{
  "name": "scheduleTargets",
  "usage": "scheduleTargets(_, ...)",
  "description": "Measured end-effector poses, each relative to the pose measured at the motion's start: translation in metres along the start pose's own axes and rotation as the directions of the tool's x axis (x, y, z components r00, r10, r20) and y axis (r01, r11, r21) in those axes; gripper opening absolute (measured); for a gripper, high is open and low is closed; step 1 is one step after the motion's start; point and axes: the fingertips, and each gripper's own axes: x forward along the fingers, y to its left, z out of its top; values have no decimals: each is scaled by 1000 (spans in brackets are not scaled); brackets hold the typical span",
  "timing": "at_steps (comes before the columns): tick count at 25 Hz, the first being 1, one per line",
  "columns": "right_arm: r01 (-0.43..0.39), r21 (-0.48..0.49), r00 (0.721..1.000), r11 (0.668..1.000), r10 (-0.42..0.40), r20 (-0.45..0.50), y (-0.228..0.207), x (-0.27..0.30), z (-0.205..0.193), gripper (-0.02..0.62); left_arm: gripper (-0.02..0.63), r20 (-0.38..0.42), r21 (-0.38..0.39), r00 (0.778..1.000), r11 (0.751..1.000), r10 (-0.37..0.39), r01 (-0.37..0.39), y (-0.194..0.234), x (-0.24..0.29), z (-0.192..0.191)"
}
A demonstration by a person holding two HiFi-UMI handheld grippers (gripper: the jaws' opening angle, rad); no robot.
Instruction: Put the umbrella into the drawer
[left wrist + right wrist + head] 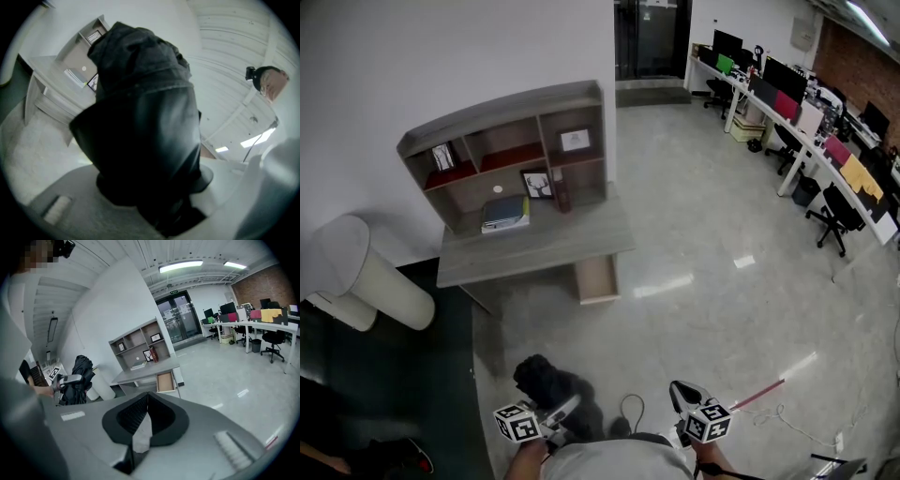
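- Left tool [566, 407] has its jaws clamped on the umbrella [145, 126], a black folded bundle that fills the space between them and blocks most of that tool's own view
- The umbrella sits low at the person's left side, over the floor and well apart from the worktop [562, 246]
- Right tool [147, 397] has its tips drawn together with nothing between them, just a sliver of floor showing past the pads
- Here's the relation that matters: the drawer [597, 278] is pulled out under the right end of the worktop, straight ahead of the person and a shade to the right of the left tool in the head view
- The drawer is open at the top, and its length runs out from the worktop towards the person
- The bundle sticks forward and up out of the left jaws, so its long axis roughly points towards the worktop; my read is it will need lining up with the drawer's length to drop in cleanly
- Both tools look about equally far from the drawer, but the left one has the load and is nearer the drawer's line, so this looks like a carry across open floor with the left hand leading
- The right tool is free to steady the drawer if needed
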Motion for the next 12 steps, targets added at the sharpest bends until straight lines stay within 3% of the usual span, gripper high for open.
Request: scheduleTargets(12, 47, 27, 999, 999, -47, -16, -5, 73, 37, 6, 229, -47, -18, 998, 999, -28, 28, 56, 30, 67)
